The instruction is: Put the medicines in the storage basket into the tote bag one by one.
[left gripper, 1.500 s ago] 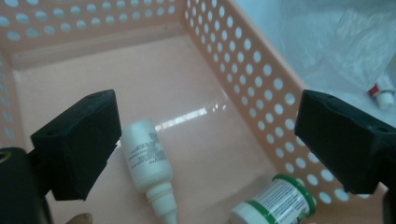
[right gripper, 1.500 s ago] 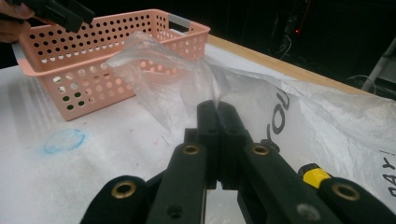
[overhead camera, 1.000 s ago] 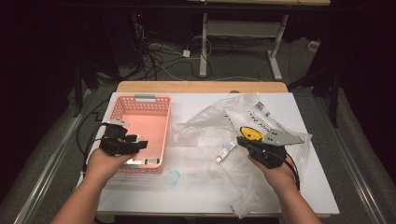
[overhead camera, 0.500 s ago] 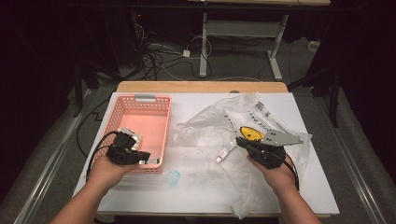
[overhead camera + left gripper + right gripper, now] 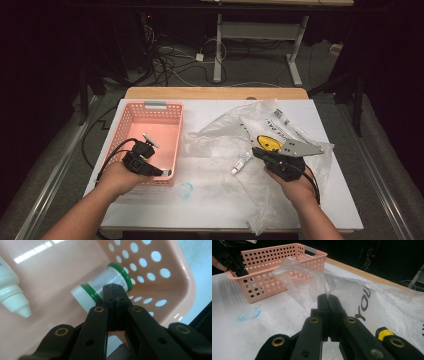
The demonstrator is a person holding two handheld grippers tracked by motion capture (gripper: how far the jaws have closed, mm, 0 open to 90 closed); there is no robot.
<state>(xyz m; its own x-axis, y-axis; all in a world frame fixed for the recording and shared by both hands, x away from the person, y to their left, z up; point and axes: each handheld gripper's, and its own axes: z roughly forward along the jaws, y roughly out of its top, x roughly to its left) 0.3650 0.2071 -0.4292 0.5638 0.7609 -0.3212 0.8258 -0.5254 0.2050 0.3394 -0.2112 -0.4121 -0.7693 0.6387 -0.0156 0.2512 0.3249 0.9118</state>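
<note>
Counting 2 bottles [image 5: 105, 286] in 1 basket [image 5: 172, 290]

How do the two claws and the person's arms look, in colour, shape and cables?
Both claws, left claw and right claw, are black, with flat jaw pads on linked bars joined by brass-coloured rivets. Black cables loop from the left one. The right one carries a grey three-cornered plate. The forearms are bare, without sleeves.

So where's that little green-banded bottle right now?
The bottle lies on its side inside the pink basket, just beyond the shut left gripper.
</note>
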